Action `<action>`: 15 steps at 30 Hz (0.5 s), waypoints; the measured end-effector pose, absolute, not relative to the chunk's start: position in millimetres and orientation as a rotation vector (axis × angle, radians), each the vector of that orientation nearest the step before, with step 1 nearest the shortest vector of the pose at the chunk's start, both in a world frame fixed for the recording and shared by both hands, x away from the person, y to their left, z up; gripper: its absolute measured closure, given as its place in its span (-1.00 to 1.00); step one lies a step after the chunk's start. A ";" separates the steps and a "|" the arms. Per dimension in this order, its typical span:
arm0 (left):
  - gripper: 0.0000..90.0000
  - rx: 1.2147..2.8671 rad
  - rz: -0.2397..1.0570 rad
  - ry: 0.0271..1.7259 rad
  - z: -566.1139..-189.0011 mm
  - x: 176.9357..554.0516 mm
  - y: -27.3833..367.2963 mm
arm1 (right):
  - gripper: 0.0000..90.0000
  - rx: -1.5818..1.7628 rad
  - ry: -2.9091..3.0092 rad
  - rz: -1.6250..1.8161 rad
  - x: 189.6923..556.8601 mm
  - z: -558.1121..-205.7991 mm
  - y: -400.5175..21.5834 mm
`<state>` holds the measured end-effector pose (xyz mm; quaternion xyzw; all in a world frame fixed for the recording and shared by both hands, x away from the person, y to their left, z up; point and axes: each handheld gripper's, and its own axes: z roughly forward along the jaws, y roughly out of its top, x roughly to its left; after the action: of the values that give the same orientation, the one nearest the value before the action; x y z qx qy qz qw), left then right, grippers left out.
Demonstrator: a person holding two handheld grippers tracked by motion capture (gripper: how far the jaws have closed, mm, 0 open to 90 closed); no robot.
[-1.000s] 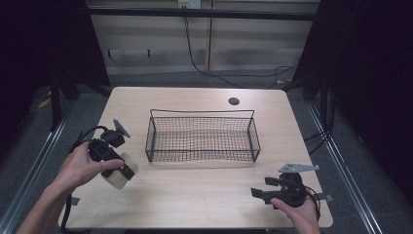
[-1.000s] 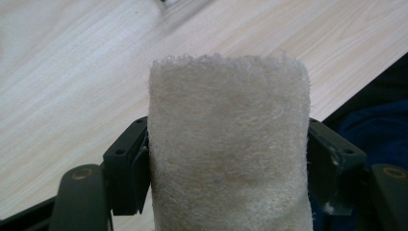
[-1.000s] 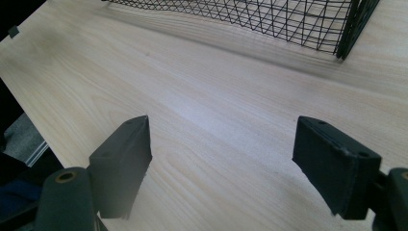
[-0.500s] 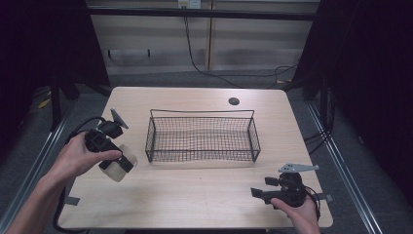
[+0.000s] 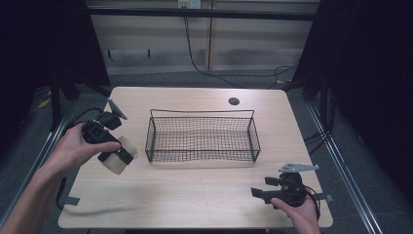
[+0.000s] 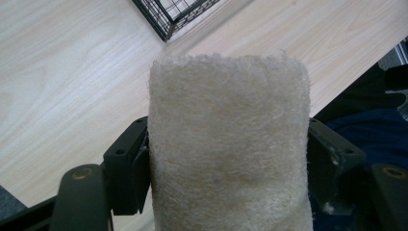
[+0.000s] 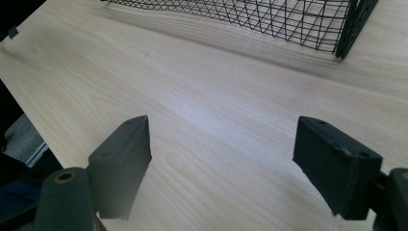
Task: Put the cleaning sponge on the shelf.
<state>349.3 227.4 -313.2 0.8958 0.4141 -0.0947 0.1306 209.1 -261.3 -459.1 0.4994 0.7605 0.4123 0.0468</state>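
Gripping a cream-coloured fibrous loofah-like roll [image 6: 228,144], the left gripper [image 5: 114,155] hovers just off the left end of the black wire-mesh basket [image 5: 202,157], its jaws clamped on the roll's flanks. The basket lies to that gripper's right, long axis running across the pale wooden table [image 5: 195,200], so the left hand is plainly the nearer one. Over at the table's near right corner, the right gripper [image 7: 240,159] waits low, jaws wide apart and empty.
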 end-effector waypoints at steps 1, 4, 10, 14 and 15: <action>-0.37 2.603 -0.277 1.200 -312.7 349.7 226.6 | -0.54 1.526 2.321 1.257 209.1 -459.2 -261.3; -0.37 2.606 -0.286 1.190 -310.9 352.5 224.8 | -0.54 1.526 2.320 1.257 209.2 -459.3 -261.3; -0.37 2.607 -0.295 1.200 -308.0 357.5 218.7 | -0.54 1.529 2.319 1.257 209.1 -459.3 -261.5; -0.37 2.600 -0.301 1.194 -305.0 362.8 212.0 | -0.54 1.515 2.325 1.257 209.6 -459.7 -261.0; -0.37 2.607 -0.300 1.192 -303.1 364.2 208.9 | -0.54 1.520 2.323 1.258 209.4 -459.5 -261.3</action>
<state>364.2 208.9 -303.1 0.8969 0.4102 -0.1033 0.1292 209.4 -261.3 -459.5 0.4982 0.7614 0.4122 0.0466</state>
